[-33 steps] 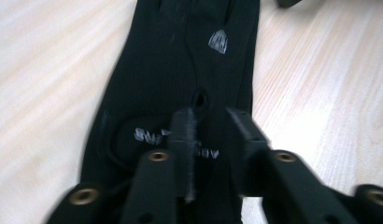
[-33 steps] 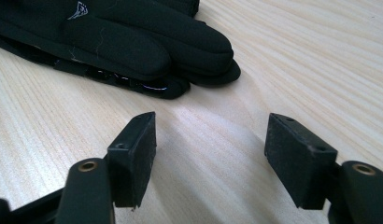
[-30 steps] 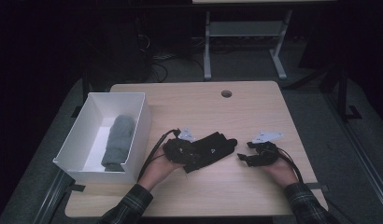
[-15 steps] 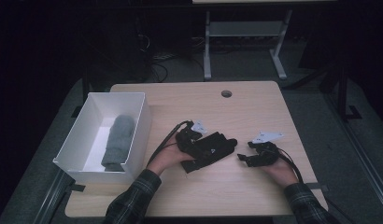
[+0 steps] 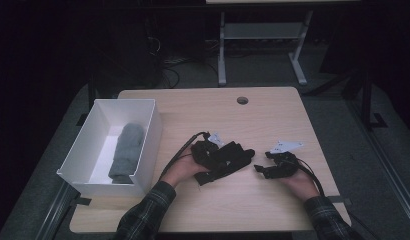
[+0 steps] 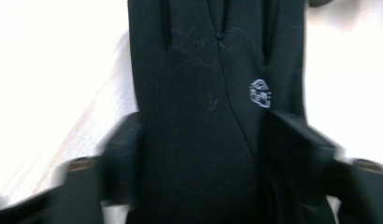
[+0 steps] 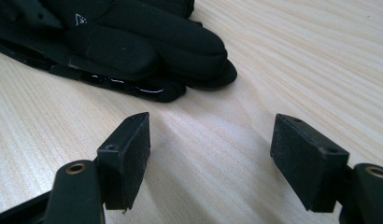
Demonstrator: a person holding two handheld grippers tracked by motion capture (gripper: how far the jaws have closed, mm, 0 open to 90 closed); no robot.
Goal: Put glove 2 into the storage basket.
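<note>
the soft, limp black glove (image 5: pixel 228 159) lies mid-frame on the bench (image 5: pixel 273 115), between the left gripper's (image 6: pixel 199 154) just-closing fingers at the cuff, the best hold; the right gripper's (image 7: pixel 210 154) fingers are spread, empty.

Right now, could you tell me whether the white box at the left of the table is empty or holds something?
Not empty: the white box is open-topped, and a grey glove lies lengthwise inside it.

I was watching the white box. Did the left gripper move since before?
Yes. The left gripper slid away from the white box, onto the black glove; its jaws have just been closing around it.
</note>
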